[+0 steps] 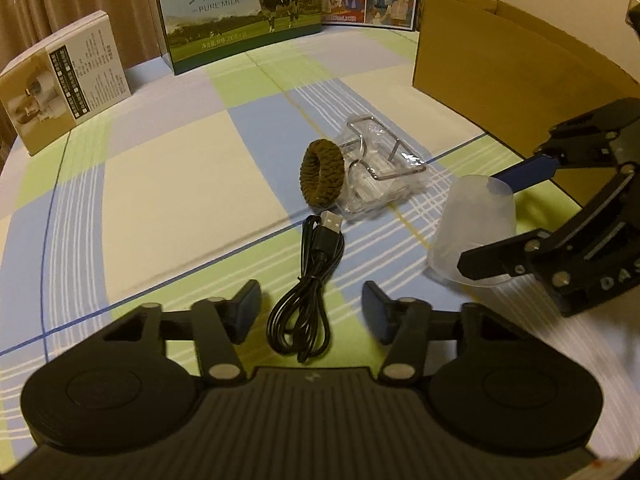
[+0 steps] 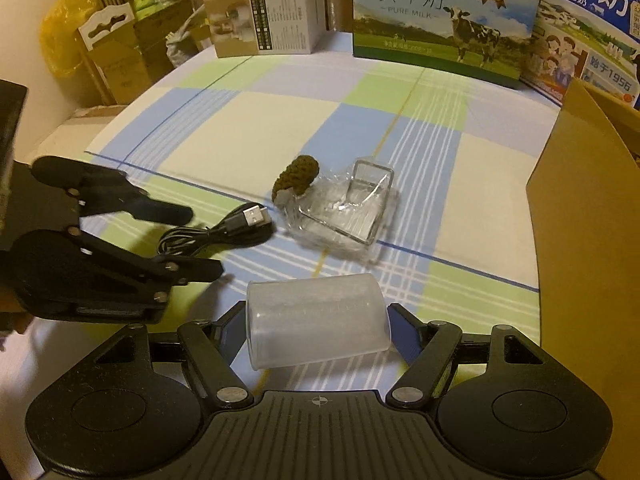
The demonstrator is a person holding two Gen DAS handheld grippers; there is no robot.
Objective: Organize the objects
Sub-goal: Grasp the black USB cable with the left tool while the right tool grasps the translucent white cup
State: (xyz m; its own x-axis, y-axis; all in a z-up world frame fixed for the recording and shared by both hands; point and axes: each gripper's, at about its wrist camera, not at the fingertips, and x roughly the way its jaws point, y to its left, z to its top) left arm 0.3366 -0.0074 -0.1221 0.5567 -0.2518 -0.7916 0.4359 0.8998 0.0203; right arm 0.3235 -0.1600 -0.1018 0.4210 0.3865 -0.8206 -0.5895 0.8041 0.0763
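Note:
A coiled black USB cable (image 1: pixel 304 304) lies on the checked cloth between the fingers of my left gripper (image 1: pixel 312 306). Its pads stand a little apart from the coil on both sides, so it is open. In the right wrist view the same cable (image 2: pixel 216 234) lies between the left gripper's (image 2: pixel 200 240) fingers. My right gripper (image 2: pixel 316 320) is shut on a translucent plastic cup (image 2: pixel 316 320), held on its side just above the cloth. The left wrist view shows that cup (image 1: pixel 472 224) in the right gripper (image 1: pixel 480 224) at the right edge.
A brown hair scrunchie (image 1: pixel 322 176) leans on a clear bag holding a wire rack (image 1: pixel 380 172) beyond the cable. An open cardboard box (image 1: pixel 500 64) stands at the right. Milk cartons (image 1: pixel 240 12) and a white product box (image 1: pixel 68 80) line the far edge.

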